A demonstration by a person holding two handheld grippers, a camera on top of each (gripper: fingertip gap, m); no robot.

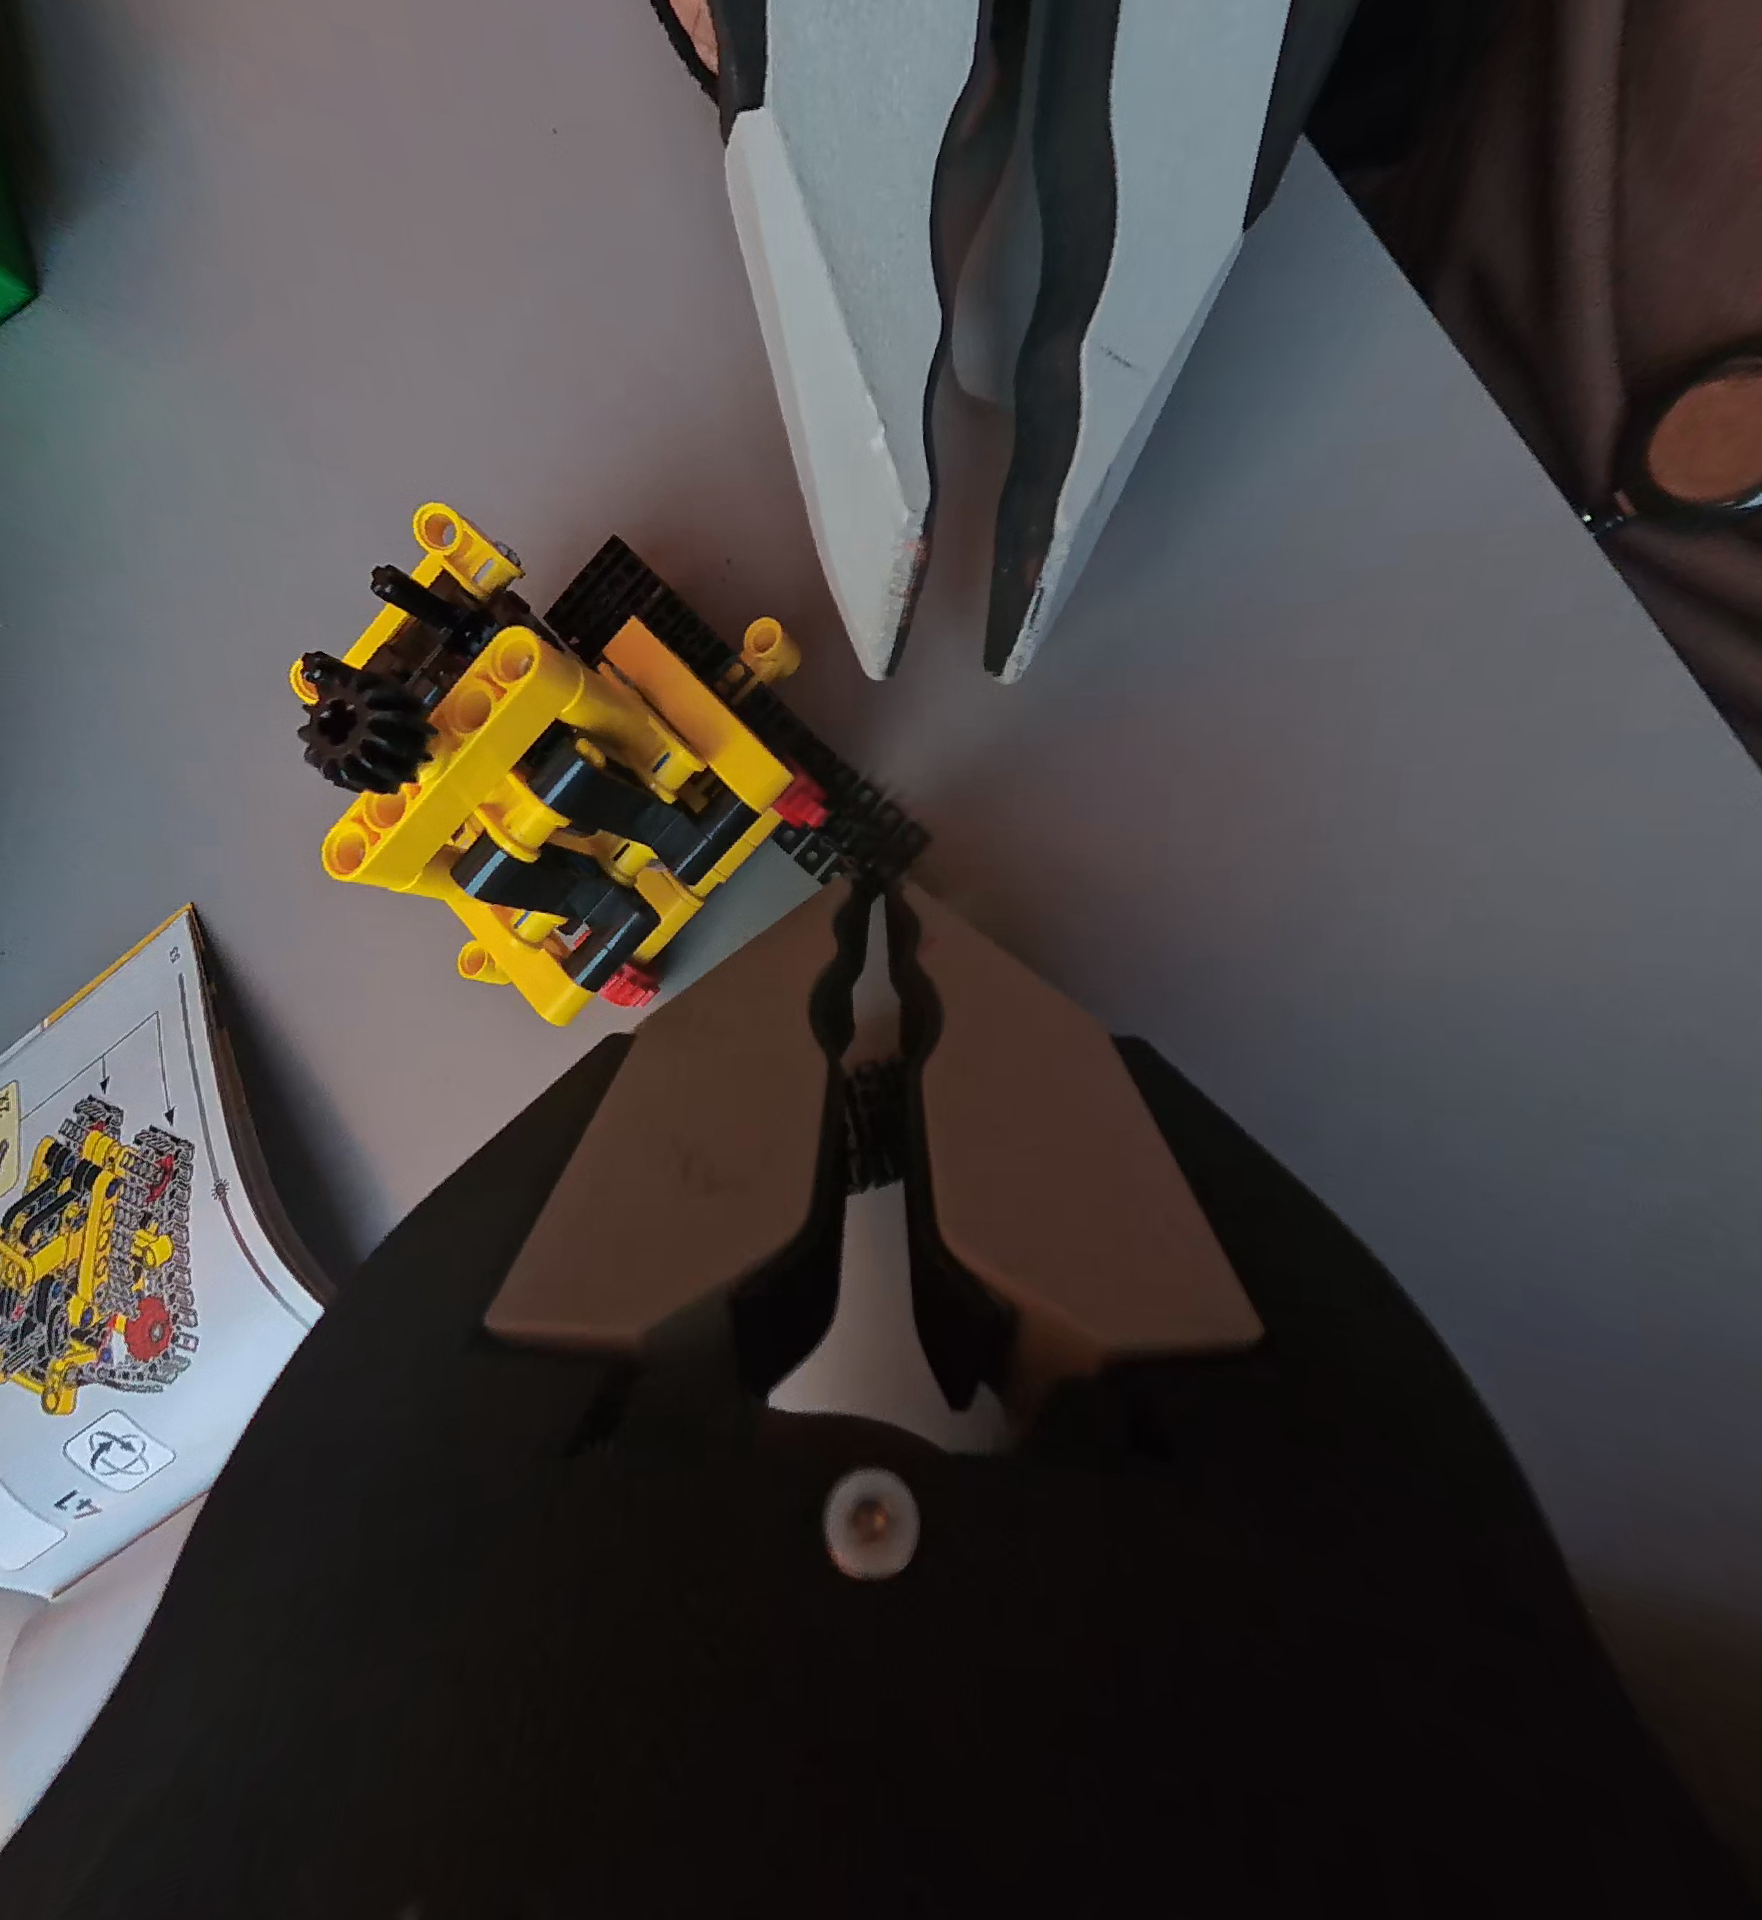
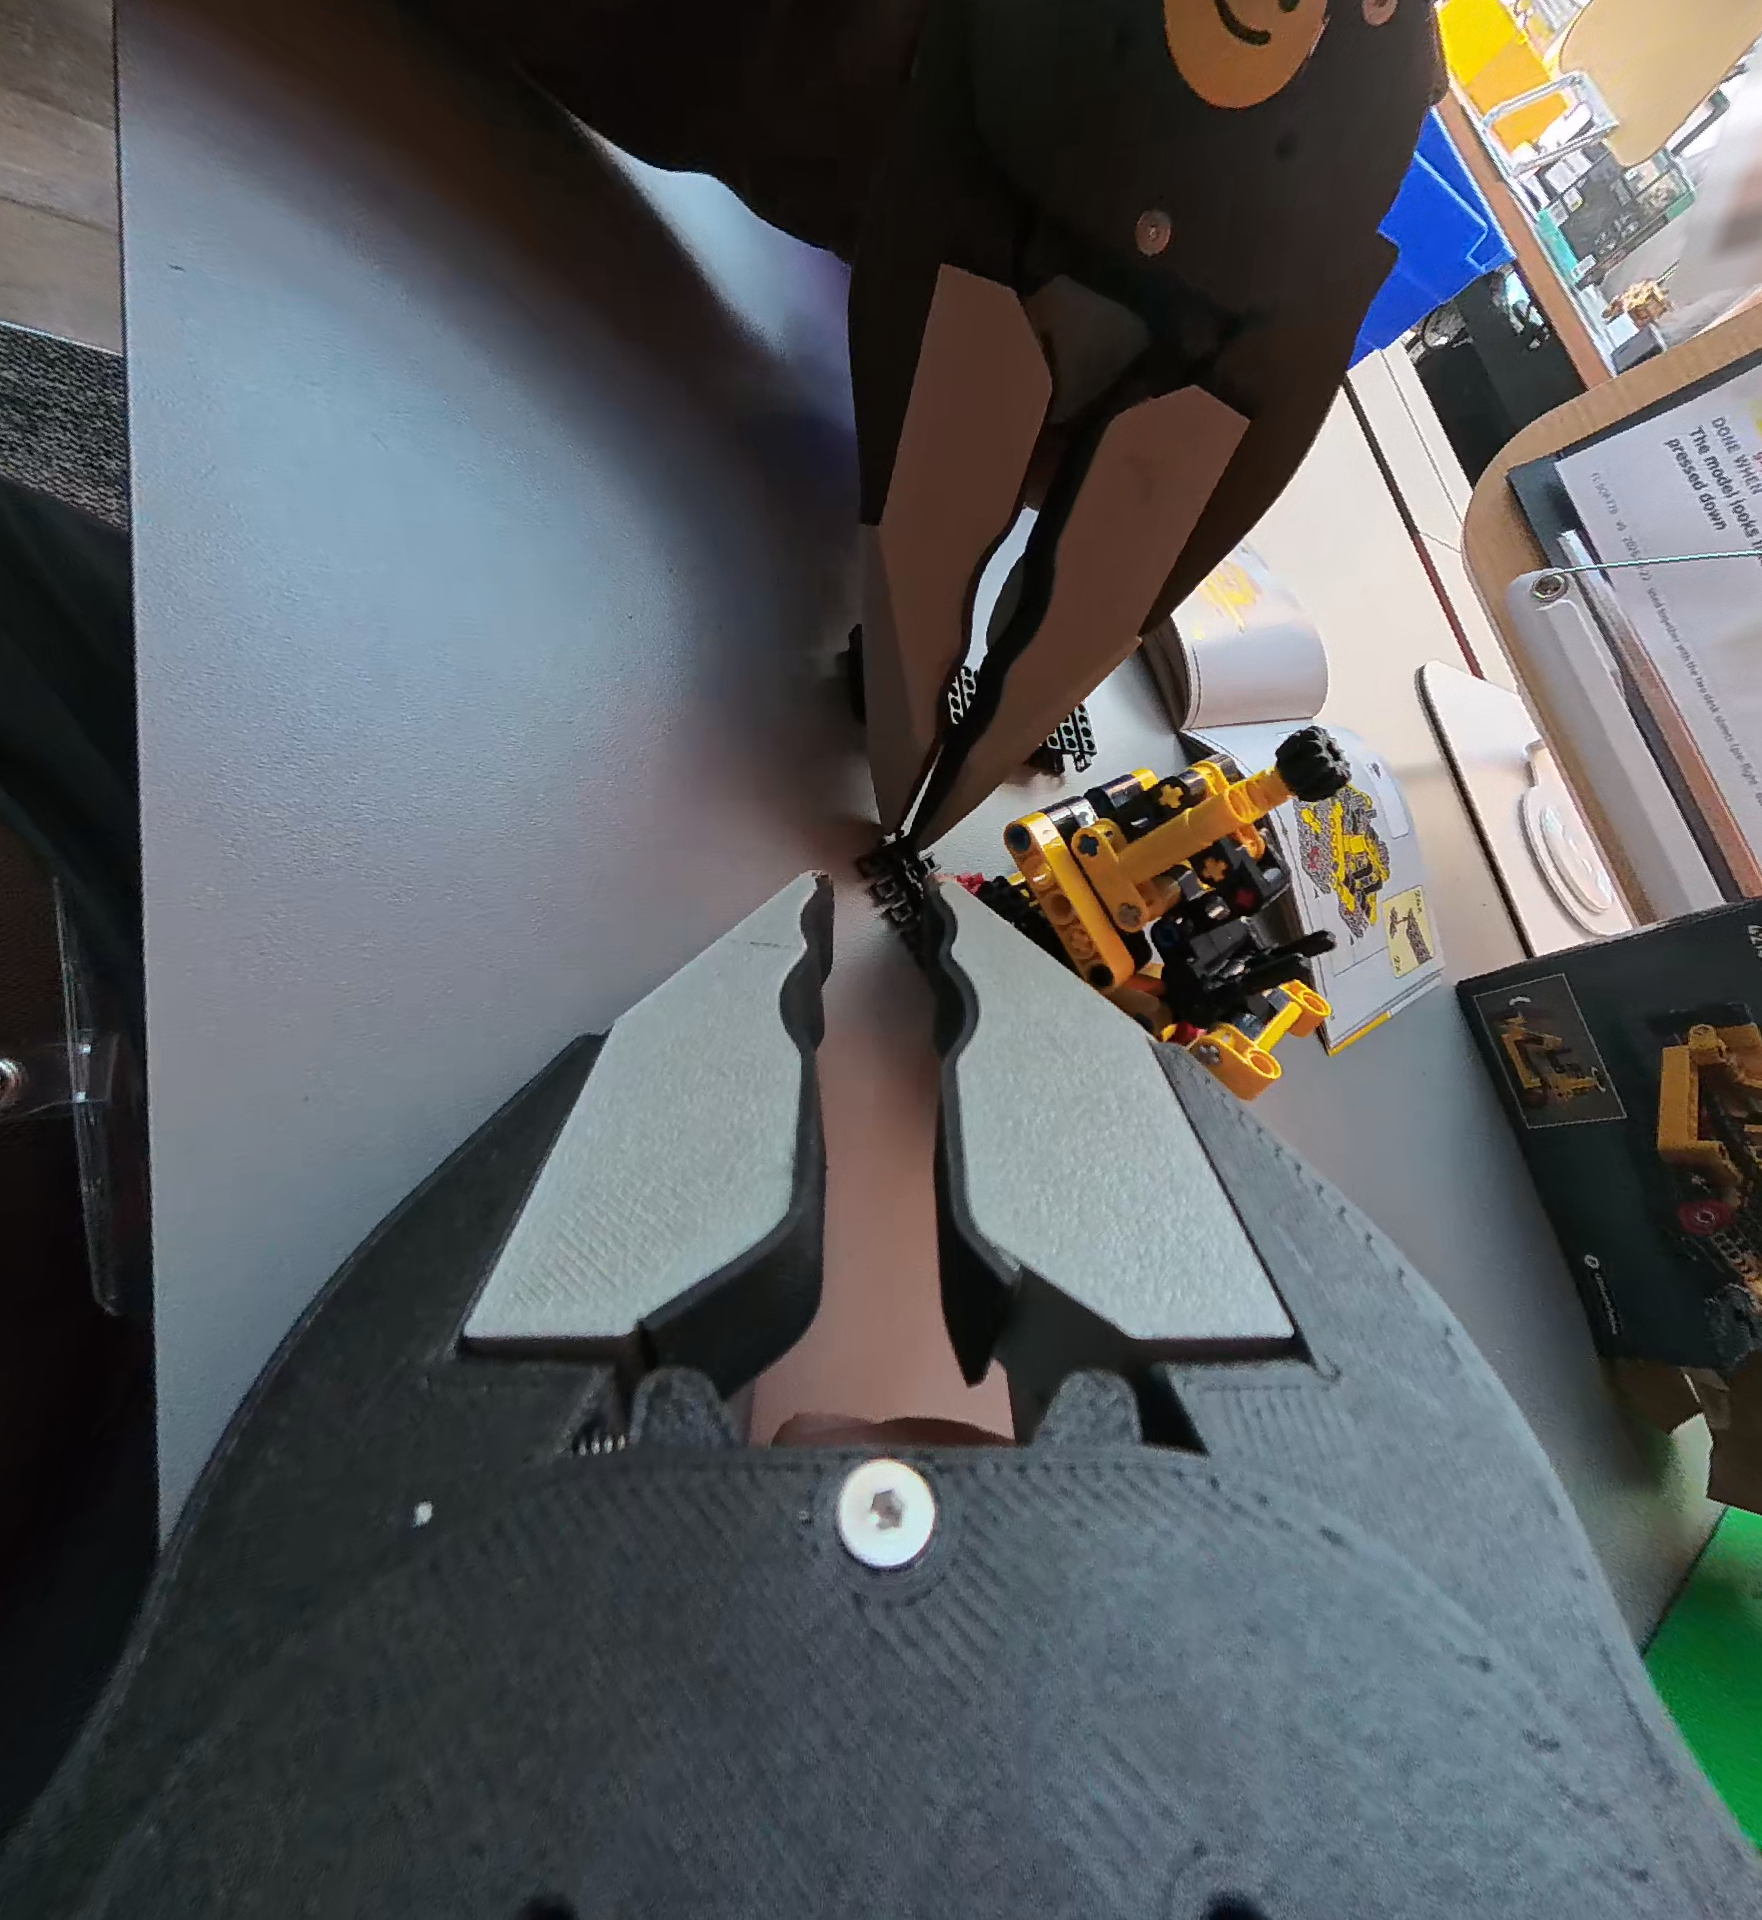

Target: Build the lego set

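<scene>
Light, jointed black track chain (image 1: pixel 861 831) at frame centre beside the rigid yellow bulldozer model (image 1: pixel 544 769), pinched at its end link by left gripper (image 1: pixel 872 904); right gripper (image 2: pixel 877 899) apart, best gripped across link sides.

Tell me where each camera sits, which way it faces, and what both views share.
Left wrist view: on the left gripper, looking down its brown fingers, shut on the black track, at the yellow model.
Right wrist view: on the right gripper, looking along its grey fingers, parted, over the table.
Shared: model, track, instruction booklet, each other's gripper.
</scene>
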